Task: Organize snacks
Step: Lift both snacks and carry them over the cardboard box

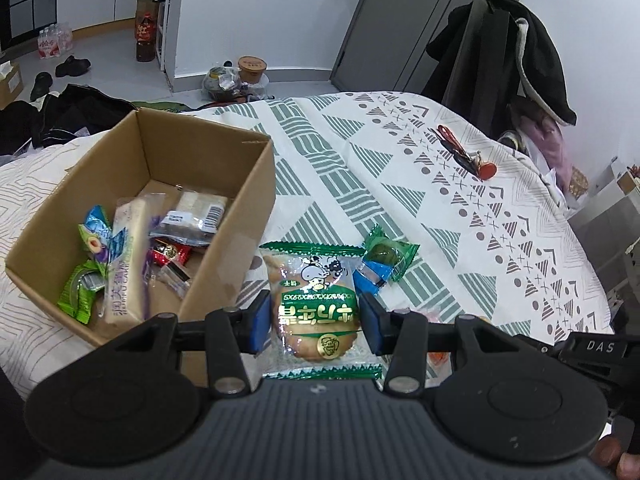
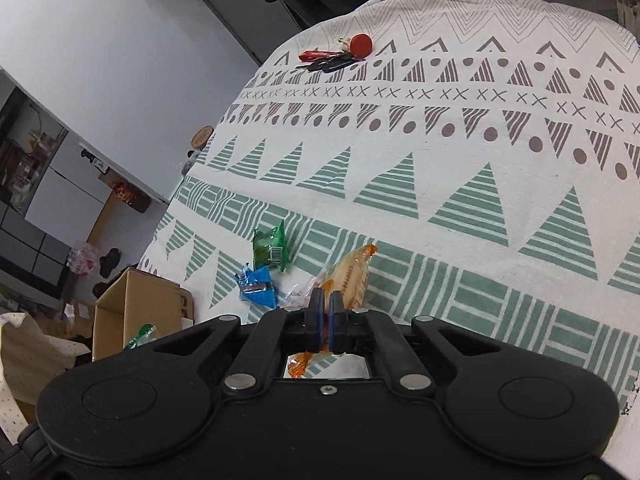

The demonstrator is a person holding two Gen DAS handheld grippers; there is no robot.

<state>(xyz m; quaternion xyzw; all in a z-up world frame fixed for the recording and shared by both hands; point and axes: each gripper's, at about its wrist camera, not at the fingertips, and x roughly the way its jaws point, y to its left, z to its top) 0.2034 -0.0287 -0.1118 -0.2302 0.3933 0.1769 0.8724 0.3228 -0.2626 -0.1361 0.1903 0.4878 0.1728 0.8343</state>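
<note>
My left gripper (image 1: 315, 320) is shut on a green-edged biscuit packet (image 1: 316, 280) with a cartoon cow, held just right of an open cardboard box (image 1: 248, 216). Several wrapped snacks (image 1: 120, 256) lie inside the box. Beyond the packet, a small green snack (image 1: 390, 254) and a small blue one (image 1: 370, 274) rest on the patterned cloth. In the right wrist view my right gripper (image 2: 327, 316) is shut on an orange snack packet (image 2: 350, 276). The green snack (image 2: 272, 246) and the blue snack (image 2: 256, 284) lie to its left, and the box (image 2: 128, 300) is further left.
A bunch of keys with a red tag (image 1: 460, 152) (image 2: 332, 58) lies at the far side of the cloth-covered table (image 1: 400, 184). A dark coat hangs on a stand (image 1: 516, 52) behind the table. Shoes, bottles and bags are on the floor beyond.
</note>
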